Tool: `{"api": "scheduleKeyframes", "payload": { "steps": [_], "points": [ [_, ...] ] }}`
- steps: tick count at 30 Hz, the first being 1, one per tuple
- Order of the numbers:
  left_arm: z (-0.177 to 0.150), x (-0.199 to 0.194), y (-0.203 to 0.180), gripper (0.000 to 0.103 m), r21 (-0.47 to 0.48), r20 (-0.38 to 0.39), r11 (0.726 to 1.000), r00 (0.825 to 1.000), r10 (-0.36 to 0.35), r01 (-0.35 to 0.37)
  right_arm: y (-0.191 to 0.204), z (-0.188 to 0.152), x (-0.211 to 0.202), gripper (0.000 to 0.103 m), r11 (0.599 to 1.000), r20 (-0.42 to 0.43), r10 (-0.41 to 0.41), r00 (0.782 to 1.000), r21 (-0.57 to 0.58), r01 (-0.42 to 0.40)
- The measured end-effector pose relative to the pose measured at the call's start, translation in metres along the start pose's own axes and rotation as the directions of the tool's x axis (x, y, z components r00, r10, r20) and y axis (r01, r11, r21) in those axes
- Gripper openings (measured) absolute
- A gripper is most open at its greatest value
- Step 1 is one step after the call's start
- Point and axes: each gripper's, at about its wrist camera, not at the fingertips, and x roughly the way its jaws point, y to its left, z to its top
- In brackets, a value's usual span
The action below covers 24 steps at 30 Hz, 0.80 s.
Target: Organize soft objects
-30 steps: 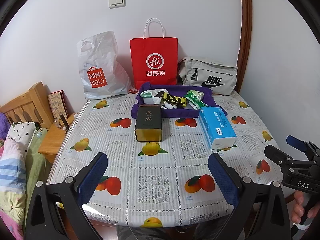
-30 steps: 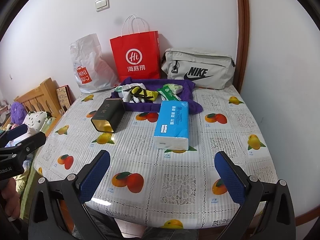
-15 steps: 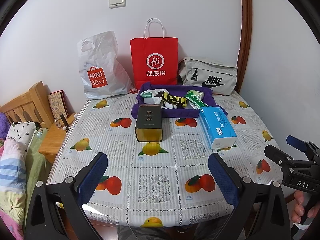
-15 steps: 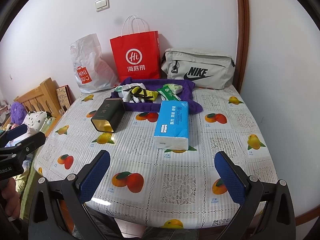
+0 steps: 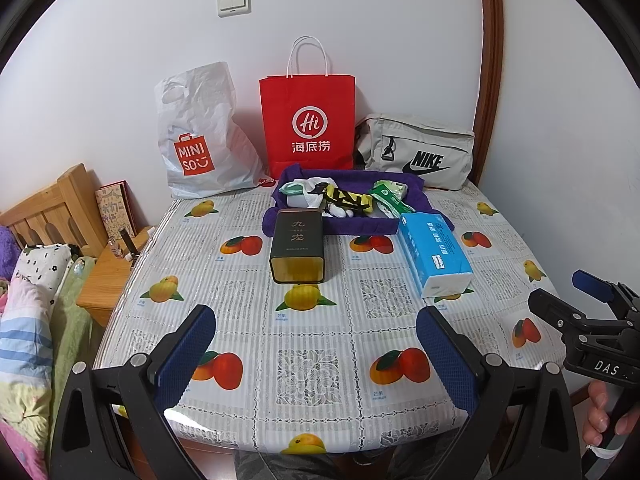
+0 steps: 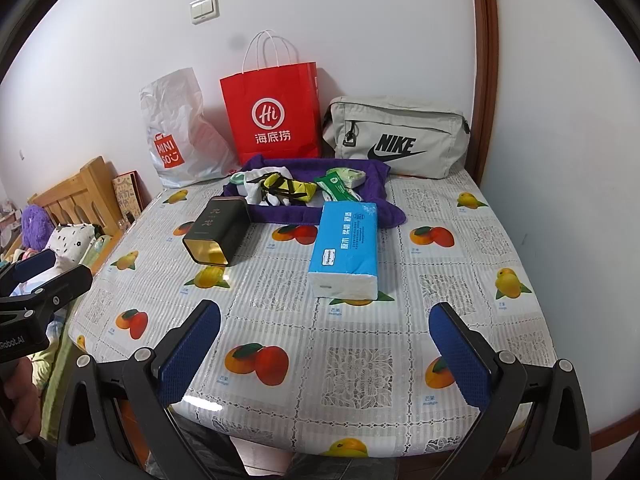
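Lying flat, blue tissue pack (image 6: 347, 246), white-ended, uncrushed

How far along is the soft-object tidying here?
Hardly started, by the look. Some small items already lie in the purple tray. Nothing is in hand: left gripper and right gripper are open, empty. The blue tissue pack still lies on the table.
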Motion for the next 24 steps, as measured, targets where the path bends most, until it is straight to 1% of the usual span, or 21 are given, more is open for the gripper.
{"api": "scheduleKeyframes", "payload": {
  "steps": [24],
  "points": [
    [-0.0015,-0.0002,0.0031,0.101,0.002,0.003,1.000,1.000,0.003,-0.003,0.0036,-0.0025,-0.0002,0.103,1.000,-0.002,0.003,1.000,-0.013,-0.003]
  ]
}}
